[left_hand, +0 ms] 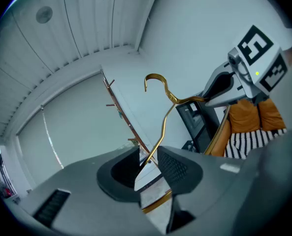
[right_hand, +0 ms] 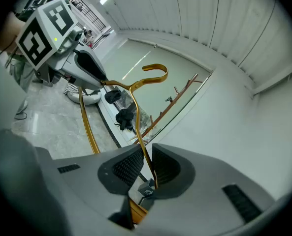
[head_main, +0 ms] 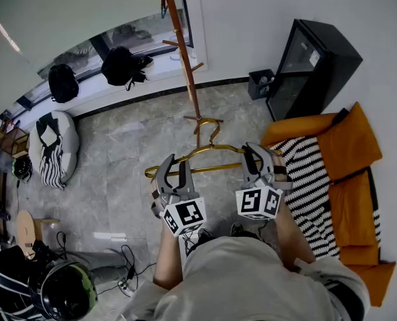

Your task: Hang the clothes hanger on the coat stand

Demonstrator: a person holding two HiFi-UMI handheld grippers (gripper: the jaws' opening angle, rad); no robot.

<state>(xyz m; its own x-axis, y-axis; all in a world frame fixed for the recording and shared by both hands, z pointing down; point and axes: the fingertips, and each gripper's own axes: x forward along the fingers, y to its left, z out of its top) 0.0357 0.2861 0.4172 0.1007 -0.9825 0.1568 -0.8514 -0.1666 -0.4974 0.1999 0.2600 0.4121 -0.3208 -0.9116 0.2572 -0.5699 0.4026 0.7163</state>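
The hanger [head_main: 211,167] lies before the coat stand [head_main: 185,62], sofa [head_main: 349,152] right.

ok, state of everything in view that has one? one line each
hanger, off the stand, held up between both tools
coat stand, upright, hanger not on it yet
left tool, jaws wide, hanger arm crossing between them, clamp unclear
right tool, shut on hanger arm

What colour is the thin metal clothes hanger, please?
Gold; the thin metal clothes hanger shows best in the head view.
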